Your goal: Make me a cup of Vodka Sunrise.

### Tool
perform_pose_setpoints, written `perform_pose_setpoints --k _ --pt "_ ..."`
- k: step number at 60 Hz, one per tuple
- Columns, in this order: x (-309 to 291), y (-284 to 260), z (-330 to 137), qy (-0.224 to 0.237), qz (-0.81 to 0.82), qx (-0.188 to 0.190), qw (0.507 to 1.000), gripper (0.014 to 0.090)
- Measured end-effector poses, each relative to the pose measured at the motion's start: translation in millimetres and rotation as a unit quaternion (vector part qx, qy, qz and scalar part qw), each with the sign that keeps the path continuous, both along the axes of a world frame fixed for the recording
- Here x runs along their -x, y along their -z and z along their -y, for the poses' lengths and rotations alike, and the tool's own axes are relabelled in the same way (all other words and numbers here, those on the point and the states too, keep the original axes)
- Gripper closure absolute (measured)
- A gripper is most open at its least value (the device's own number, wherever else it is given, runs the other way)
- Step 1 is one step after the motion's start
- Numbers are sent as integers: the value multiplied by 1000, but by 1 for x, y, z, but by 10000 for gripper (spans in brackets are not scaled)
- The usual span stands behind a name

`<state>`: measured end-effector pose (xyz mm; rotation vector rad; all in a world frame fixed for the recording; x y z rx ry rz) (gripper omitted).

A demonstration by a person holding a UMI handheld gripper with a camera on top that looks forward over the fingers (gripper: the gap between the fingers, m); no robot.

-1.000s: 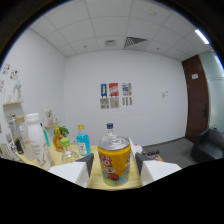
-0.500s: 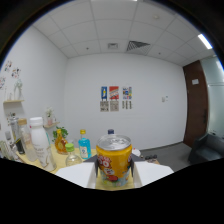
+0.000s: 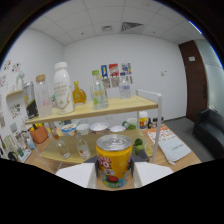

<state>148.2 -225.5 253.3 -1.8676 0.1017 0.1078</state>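
— Where was the juice can (image 3: 114, 167)?

— Upright between my fingers (image 3: 76, 174), its long axis vertical, both pads clamped on its sides. My gripper (image 3: 114, 176) carried it clear of the table (image 3: 172, 152).

— And its look?

— Yellow-orange, fruit printed on it, silver lid apparently unopened. The wooden shelf (image 3: 95, 110), with a white bottle (image 3: 62, 88) on top, stood beyond the can.

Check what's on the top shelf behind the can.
Beyond the yellow can held in the gripper, the top shelf carries a white bottle, an amber bottle and clear bottles. Contents unreadable.
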Motion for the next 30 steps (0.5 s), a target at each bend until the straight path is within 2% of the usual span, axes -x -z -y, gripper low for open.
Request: perform_pose_setpoints --k 6,12,23,30 --pt "10 56 3 11 0 37 999 542" --pt "17 85 4 17 2 50 999 540" --pt "21 91 -1 1 151 48 987 541" --pt "14 86 -6 -11 307 53 950 539"
